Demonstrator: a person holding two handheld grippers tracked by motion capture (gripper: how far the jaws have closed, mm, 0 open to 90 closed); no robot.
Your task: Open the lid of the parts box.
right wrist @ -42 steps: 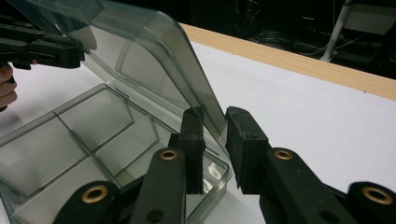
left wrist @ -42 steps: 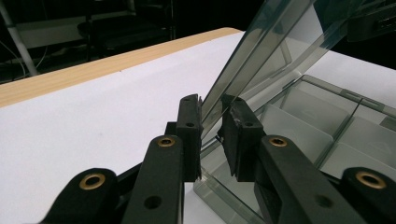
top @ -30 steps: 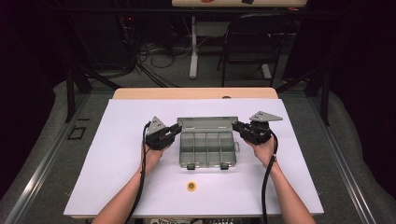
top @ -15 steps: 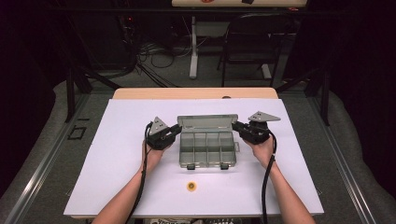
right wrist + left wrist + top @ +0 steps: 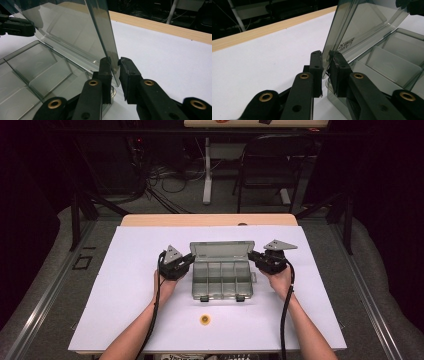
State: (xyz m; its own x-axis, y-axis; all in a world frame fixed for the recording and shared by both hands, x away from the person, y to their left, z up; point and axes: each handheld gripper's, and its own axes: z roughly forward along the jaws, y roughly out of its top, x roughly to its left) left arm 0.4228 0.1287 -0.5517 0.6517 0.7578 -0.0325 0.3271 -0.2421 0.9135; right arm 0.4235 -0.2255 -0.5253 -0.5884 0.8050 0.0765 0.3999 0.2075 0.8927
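Observation:
A clear grey compartment box (image 5: 222,281) lies mid-table with its lid (image 5: 220,249) raised behind it. My left gripper (image 5: 188,260) is at the lid's left edge and my right gripper (image 5: 253,256) at its right edge. In the left gripper view the two black jaws (image 5: 325,57) are shut on the thin lid edge (image 5: 359,27), above the empty compartments (image 5: 392,62). In the right gripper view the jaws (image 5: 114,62) likewise pinch the lid (image 5: 75,27), which stands steeply tilted over the box's tray (image 5: 37,70). The other gripper (image 5: 15,25) shows at the lid's far edge.
A small yellow round object (image 5: 204,319) lies on the white table sheet (image 5: 125,310) in front of the box. The wooden table edge (image 5: 210,219) runs along the back. A chair (image 5: 270,170) and cables stand on the floor beyond.

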